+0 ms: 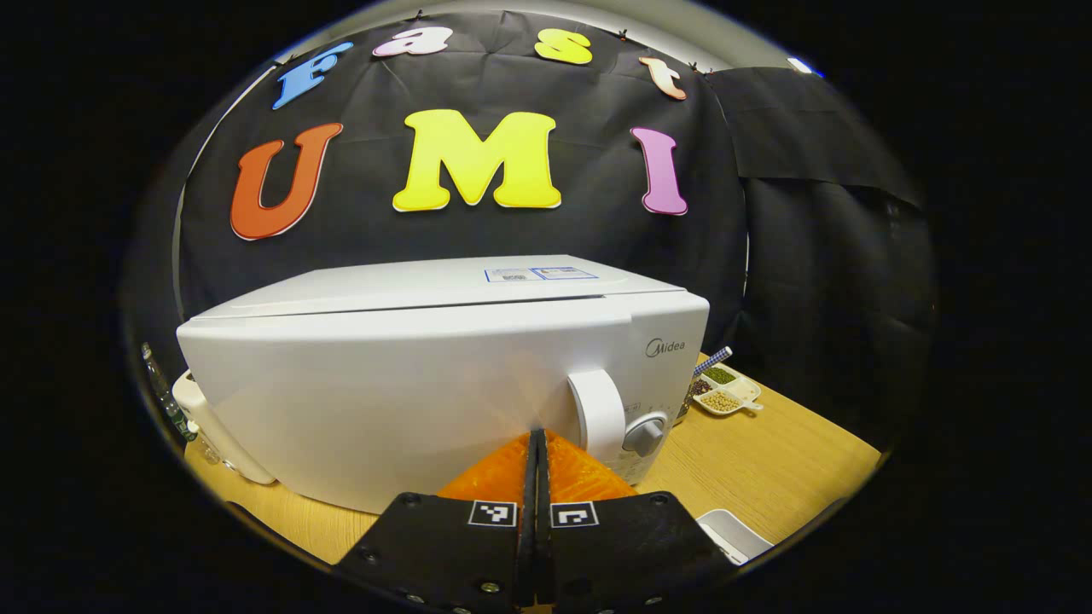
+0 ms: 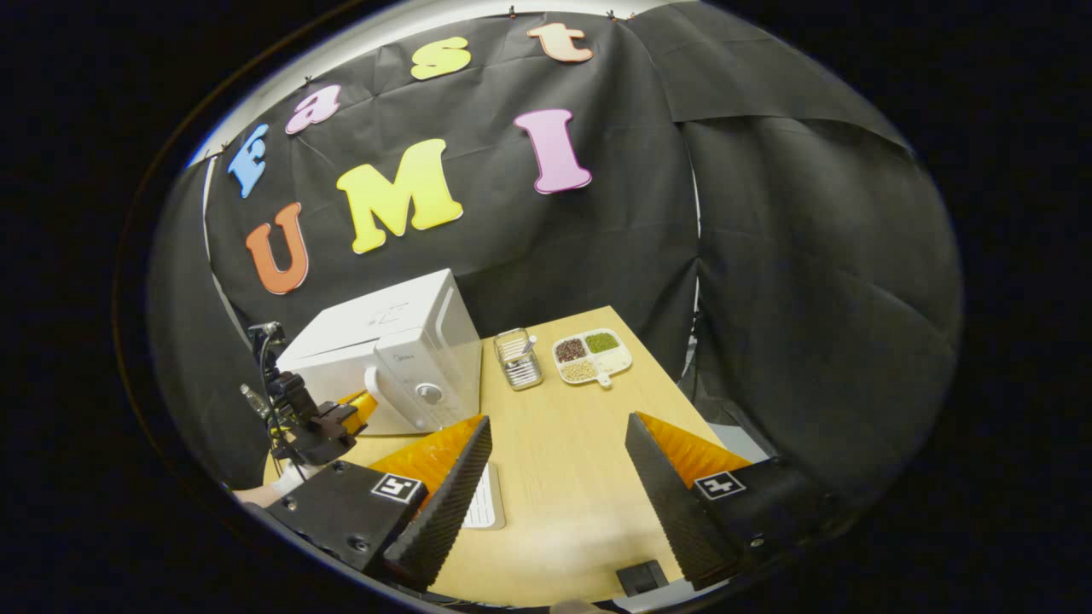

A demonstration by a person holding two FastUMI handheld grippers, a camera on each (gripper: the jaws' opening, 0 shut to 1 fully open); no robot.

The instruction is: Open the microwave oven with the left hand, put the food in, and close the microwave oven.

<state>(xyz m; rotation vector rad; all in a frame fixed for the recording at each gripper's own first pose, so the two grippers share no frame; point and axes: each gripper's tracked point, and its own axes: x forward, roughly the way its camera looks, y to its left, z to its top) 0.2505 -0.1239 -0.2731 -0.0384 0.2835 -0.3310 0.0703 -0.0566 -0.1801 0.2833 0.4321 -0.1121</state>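
Microwave oven [image 1: 409, 384]: centre of left gripper view, door closed, on counter [image 1: 768, 452].
Left hand-held gripper [image 1: 538, 452]: fingers pressed together, empty, near the handle [image 1: 597, 414].
Right hand-held gripper [image 2: 559, 452]: spread wide, empty, lower frame.

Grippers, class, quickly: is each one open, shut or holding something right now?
Left gripper: shut, fingers together, holding nothing, in front of the closed microwave.
Right gripper: open, holding nothing, above the table.

Wood table [image 2: 563, 477] w/ 3-compartment dish of beans [image 2: 592, 356] beside small metal tin [image 2: 518, 359], touching or not unclear.
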